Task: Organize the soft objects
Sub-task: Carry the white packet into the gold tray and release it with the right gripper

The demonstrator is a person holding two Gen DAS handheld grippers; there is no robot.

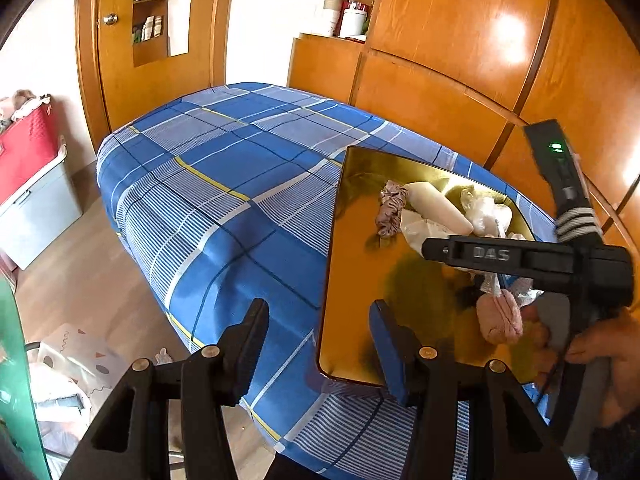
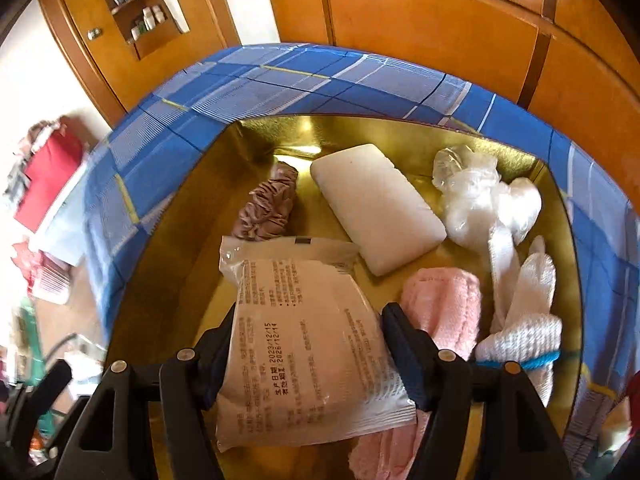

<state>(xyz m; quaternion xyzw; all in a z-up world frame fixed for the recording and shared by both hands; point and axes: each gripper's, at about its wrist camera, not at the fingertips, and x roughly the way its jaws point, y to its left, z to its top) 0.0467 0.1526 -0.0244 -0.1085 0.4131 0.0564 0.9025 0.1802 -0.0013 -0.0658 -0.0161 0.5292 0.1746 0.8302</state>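
Observation:
A gold tray (image 2: 168, 280) lies on the blue plaid bed (image 2: 304, 76). In it are a mauve scrunchie (image 2: 268, 208), a white foam block (image 2: 376, 208), crumpled clear plastic bags (image 2: 480, 196), a pink cloth (image 2: 444, 308) and white knit gloves (image 2: 528, 320). My right gripper (image 2: 308, 344) is shut on a white printed soft packet (image 2: 304, 344), held over the tray's near side. In the left wrist view my left gripper (image 1: 320, 344) is open and empty above the bed at the tray's (image 1: 360, 248) near-left corner; the right gripper (image 1: 500, 256) reaches over the tray from the right.
Orange wooden wardrobe panels (image 1: 460, 40) stand behind the bed. A red box on a grey bin (image 1: 32, 184) is at the left wall. Bags and papers (image 1: 72, 368) lie on the wood floor at lower left. A green pane edge (image 1: 16, 380) is at far left.

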